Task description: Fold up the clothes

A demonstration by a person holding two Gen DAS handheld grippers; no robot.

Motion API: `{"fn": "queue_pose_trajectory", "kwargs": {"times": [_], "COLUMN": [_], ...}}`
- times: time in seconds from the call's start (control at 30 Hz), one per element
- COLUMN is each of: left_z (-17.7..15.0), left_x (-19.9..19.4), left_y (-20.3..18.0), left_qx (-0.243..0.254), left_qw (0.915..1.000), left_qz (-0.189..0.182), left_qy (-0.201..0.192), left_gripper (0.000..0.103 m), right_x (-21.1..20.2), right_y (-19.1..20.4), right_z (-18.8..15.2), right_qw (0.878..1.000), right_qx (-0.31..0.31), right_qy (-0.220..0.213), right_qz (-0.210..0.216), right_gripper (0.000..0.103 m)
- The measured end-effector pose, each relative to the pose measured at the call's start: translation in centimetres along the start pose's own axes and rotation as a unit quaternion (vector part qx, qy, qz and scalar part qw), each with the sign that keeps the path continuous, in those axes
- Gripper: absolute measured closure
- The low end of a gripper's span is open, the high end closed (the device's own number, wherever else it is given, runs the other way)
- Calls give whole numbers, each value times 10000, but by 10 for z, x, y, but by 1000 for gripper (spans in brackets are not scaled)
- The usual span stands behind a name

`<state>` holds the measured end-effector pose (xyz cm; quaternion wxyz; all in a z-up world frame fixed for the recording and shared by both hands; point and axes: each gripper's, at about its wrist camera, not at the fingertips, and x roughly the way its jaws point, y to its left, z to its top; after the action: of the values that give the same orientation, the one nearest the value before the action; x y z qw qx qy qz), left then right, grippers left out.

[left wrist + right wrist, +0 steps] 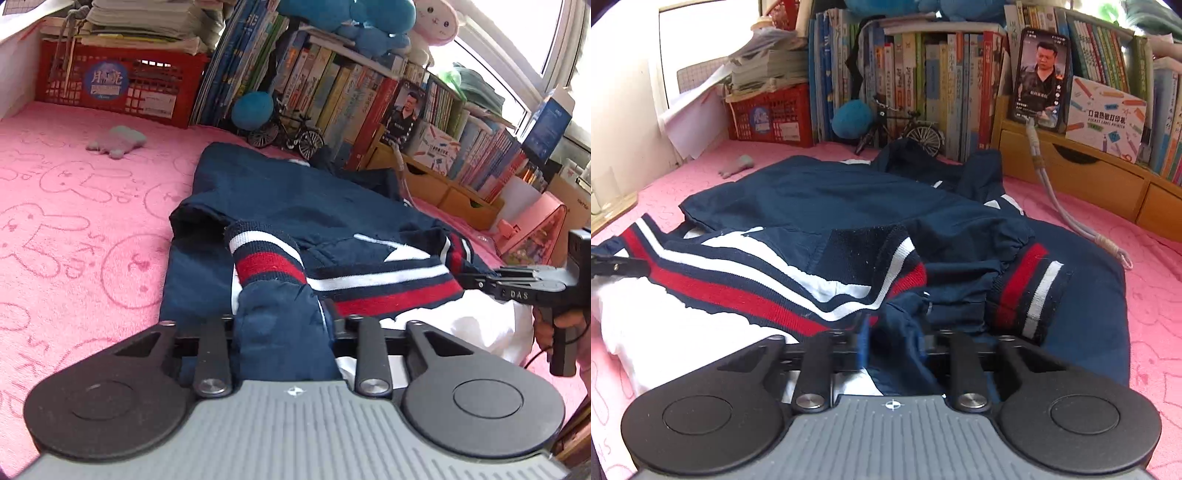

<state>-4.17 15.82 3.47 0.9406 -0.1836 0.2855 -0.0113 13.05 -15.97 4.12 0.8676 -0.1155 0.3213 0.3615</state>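
Note:
A navy jacket with red and white striped ribbing and a white lining lies on the pink blanket; it also shows in the right wrist view. My left gripper is shut on a navy fold of the jacket near a striped cuff. My right gripper is shut on navy fabric by the striped hem. In the left wrist view the right gripper reaches the hem from the right. The fingertips of both are buried in cloth.
Books and a red crate line the back. A model bicycle, a blue plush ball and a small grey toy sit nearby. A phone with a cable leans on wooden drawers.

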Motion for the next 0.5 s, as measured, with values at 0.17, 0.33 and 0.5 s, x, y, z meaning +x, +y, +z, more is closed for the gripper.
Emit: {"fn": "queue_pose_trajectory", "kwargs": {"times": [0.17,0.33,0.5], "left_z": [44,115,145], "left_x": [-7,40,136], "left_y": [-18,-41,-55], "left_qx": [232,881,1507], "left_qw": [9978,9910,9854], "left_qz": [-260,-182,543], "left_qy": [-568,-986,-573], "left_gripper": [87,84,79], "right_x": [-58,-87,-43], "right_y": [5,-18,-62], "right_z": [5,42,74], "right_qw": [9967,9847,9797], "right_qx": [46,262,852], "right_qy": [-779,-1541,-1444], "right_qz": [-208,-773,-1097], "right_gripper": [90,90,88]}}
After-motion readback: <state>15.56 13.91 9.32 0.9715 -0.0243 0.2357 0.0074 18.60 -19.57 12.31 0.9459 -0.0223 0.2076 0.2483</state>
